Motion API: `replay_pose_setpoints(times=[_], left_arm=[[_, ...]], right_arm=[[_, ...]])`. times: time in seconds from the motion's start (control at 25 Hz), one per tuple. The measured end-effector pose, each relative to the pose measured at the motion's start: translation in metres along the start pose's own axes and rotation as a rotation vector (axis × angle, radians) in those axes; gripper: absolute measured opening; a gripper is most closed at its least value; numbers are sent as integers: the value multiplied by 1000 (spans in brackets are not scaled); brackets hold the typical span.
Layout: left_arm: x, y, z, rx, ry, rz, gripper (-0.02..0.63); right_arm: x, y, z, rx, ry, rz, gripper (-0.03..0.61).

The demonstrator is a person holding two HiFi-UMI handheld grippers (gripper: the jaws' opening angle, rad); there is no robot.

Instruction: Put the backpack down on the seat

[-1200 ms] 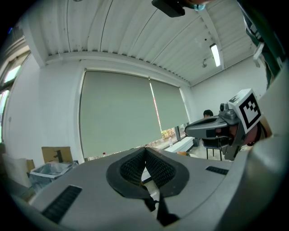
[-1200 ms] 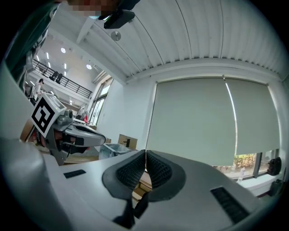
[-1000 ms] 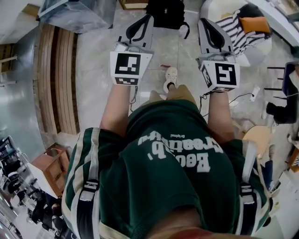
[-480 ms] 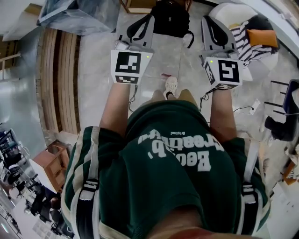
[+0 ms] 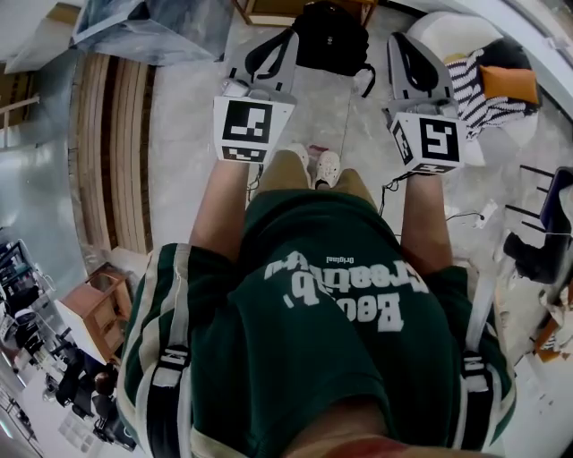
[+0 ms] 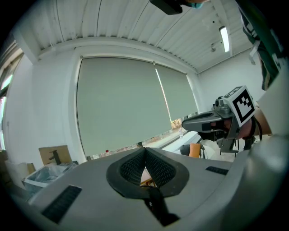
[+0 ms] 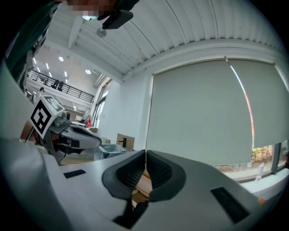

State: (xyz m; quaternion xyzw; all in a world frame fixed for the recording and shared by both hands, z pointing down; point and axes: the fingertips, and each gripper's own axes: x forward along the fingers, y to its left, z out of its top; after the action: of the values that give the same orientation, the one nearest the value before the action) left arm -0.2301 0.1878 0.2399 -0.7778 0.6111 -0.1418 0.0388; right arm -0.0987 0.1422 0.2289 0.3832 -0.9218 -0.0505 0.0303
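A black backpack [image 5: 331, 36] lies on the pale floor ahead of me, between the tips of both grippers and apart from them. My left gripper [image 5: 285, 38] reaches forward at its left side, shut with nothing between the pads [image 6: 135, 168]. At the backpack's right side my right gripper [image 5: 398, 43] is likewise shut and empty, its pads [image 7: 158, 170] pressed together. A white armchair [image 5: 443, 25] with a striped cloth and an orange cushion [image 5: 510, 85] stands to the right. Part of a wooden frame [image 5: 260, 9] shows just beyond the backpack.
Long wooden slats [image 5: 116, 152] lie along the floor at the left, with a plastic-wrapped bin [image 5: 148, 27] behind them. White cables [image 5: 466, 215] trail on the floor at the right near a dark chair [image 5: 542, 241]. My shoes [image 5: 327, 165] are below the backpack.
The backpack and the armchair have slid down the head view, closer to me, as I stepped forward. Both grippers kept shut and now flank the backpack.
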Motion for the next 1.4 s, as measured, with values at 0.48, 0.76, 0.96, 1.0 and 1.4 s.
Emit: replay_pose_setpoints(times=[0.48,0.76,0.96,1.0,1.4], left_arm=[[79,70,-33,-6,25,-51,18],[151,127,-50,7,18,-145,18],[196,171,-75,-33,8,-214,17],[204,178,-82,-36,14,-222,18],[265,196,-155,-98,86,-292,18]], right_arm=[[100,-12,-25,5,67,-27,35],[189,-23,-41,-3,113,-87,35],[247,-24,-56,-2,140,-145,35],[254,-24,-62,0,151,-156,35],[289,-36,-132,59,229,-254,35]])
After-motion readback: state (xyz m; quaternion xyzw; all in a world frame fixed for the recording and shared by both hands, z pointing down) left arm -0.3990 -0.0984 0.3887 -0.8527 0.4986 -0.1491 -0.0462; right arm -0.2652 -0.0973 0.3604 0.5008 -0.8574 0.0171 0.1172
